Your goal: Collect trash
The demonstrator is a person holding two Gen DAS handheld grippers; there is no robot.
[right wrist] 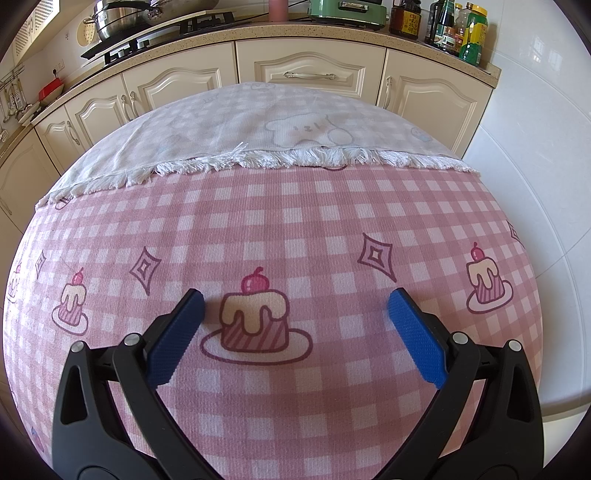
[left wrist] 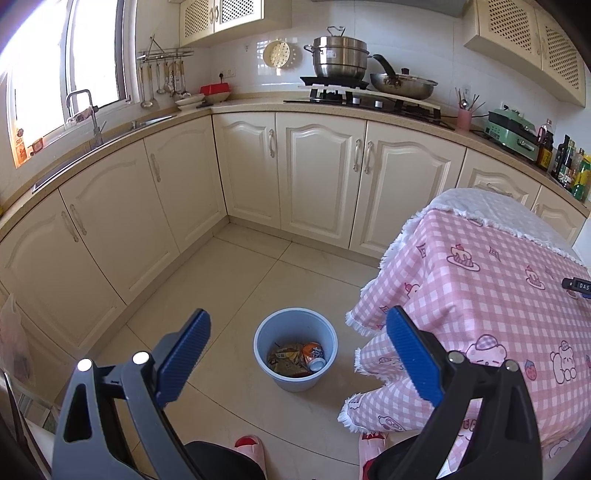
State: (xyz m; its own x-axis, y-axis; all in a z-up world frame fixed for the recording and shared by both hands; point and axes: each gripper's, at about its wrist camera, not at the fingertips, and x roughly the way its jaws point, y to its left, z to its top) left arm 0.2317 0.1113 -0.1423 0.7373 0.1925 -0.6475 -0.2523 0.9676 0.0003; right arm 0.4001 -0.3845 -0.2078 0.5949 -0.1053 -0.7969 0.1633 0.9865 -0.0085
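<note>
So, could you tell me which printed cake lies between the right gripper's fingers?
The middle cake, centred in the open right gripper; the others sit outside its fingers.

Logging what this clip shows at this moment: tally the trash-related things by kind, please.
Blue bin on the floor: 1
Orange drink can inside it: 1
Wrapper pile inside it, pieces too jumbled to split: 1
Trash on the pink tablecloth: 0
Trash held by either gripper: 0
Total: 3

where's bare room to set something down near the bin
Bare floor tiles lie between the blue bin, the cabinets and the tablecloth, whose checked top is bare too. Crowded: the hob counter and bottle corner.
</note>
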